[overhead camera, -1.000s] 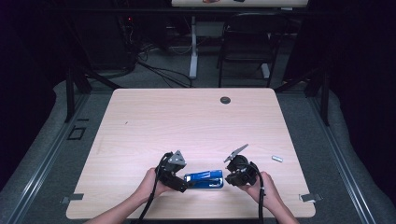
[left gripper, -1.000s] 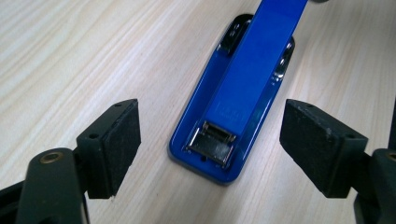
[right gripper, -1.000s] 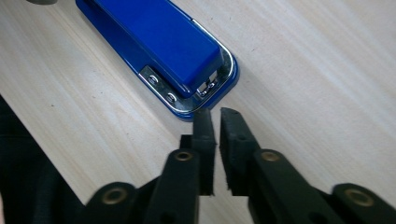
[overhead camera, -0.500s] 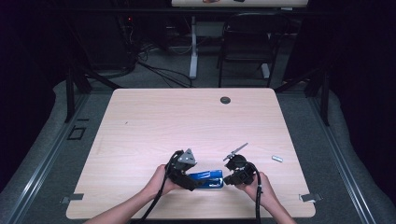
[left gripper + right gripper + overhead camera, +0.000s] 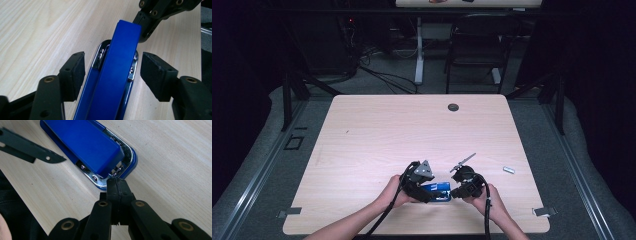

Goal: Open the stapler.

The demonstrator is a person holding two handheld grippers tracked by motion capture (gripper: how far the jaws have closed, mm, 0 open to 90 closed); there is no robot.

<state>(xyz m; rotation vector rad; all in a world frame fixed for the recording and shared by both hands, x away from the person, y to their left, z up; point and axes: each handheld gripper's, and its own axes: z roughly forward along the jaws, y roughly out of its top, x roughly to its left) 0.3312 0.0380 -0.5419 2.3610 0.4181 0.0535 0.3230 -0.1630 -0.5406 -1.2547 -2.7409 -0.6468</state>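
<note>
A blue stapler (image 5: 439,190) with a chrome hinge lies flat near the table's front edge. My left gripper (image 5: 112,75) straddles it from the left. Its jaws have just been closing, and a narrow gap still shows between each pad (image 5: 75,72) and the stapler (image 5: 120,62), so it is open. My right gripper (image 5: 117,185) is shut with nothing in it, its tips touching the rounded end of the stapler (image 5: 87,147). In the high view the left gripper (image 5: 427,191) and the right gripper (image 5: 455,192) face each other across the stapler.
The wooden table (image 5: 412,130) has a black round grommet (image 5: 453,107) at its far edge. A small silver piece (image 5: 509,170) lies to the right of my hands. A chair (image 5: 474,45) and cables stand on the floor beyond.
My left gripper has slid to the right along the stapler, toward the right gripper, and its jaws have narrowed around it. The right gripper has stayed at the stapler's end.
</note>
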